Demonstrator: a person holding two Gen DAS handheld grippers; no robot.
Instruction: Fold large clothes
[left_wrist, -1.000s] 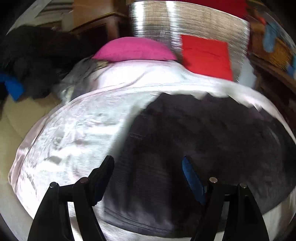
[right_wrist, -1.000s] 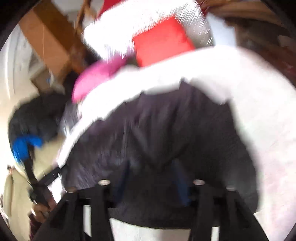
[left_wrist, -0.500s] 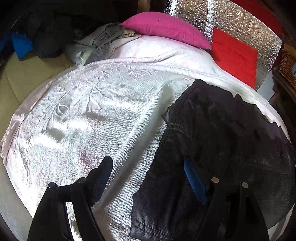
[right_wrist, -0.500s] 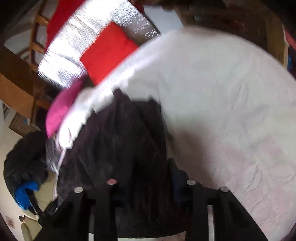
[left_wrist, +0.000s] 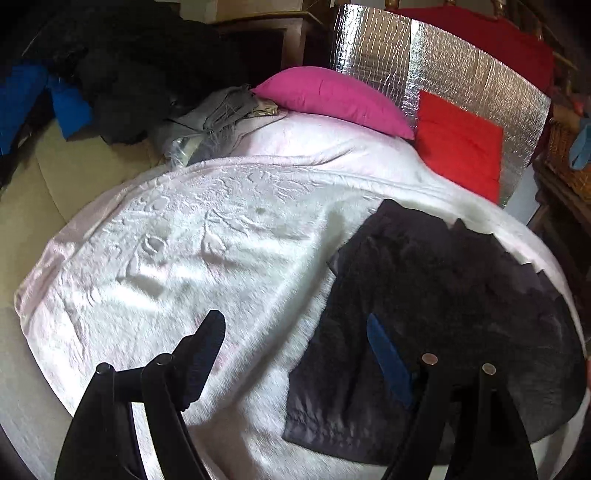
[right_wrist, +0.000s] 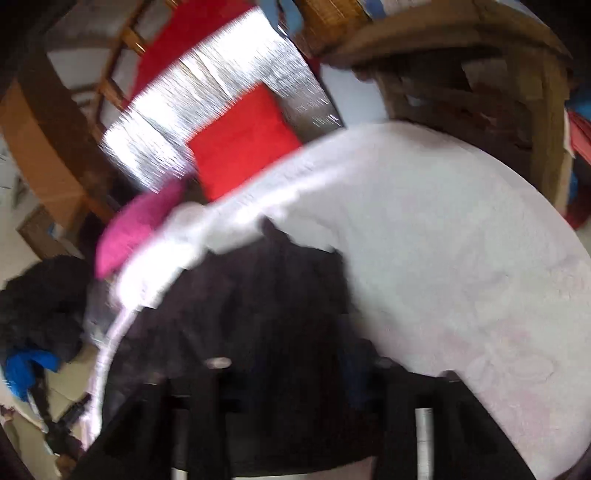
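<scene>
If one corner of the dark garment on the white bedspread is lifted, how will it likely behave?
The dark garment will probably flop and drape rather than hold shape: it lies flat with soft creases and an uneven far edge. It looks thin, with a stitched hem, so likely light. On the textured white bedspread it may drag rather than slide freely.

**Blur and cut-offs**

The right wrist view is smeared throughout. The right gripper (right_wrist: 295, 369) is lost against the dark garment (right_wrist: 258, 314), so its jaws cannot be read there. In the left wrist view, the garment's near right part is covered by a black finger (left_wrist: 461, 406).
</scene>
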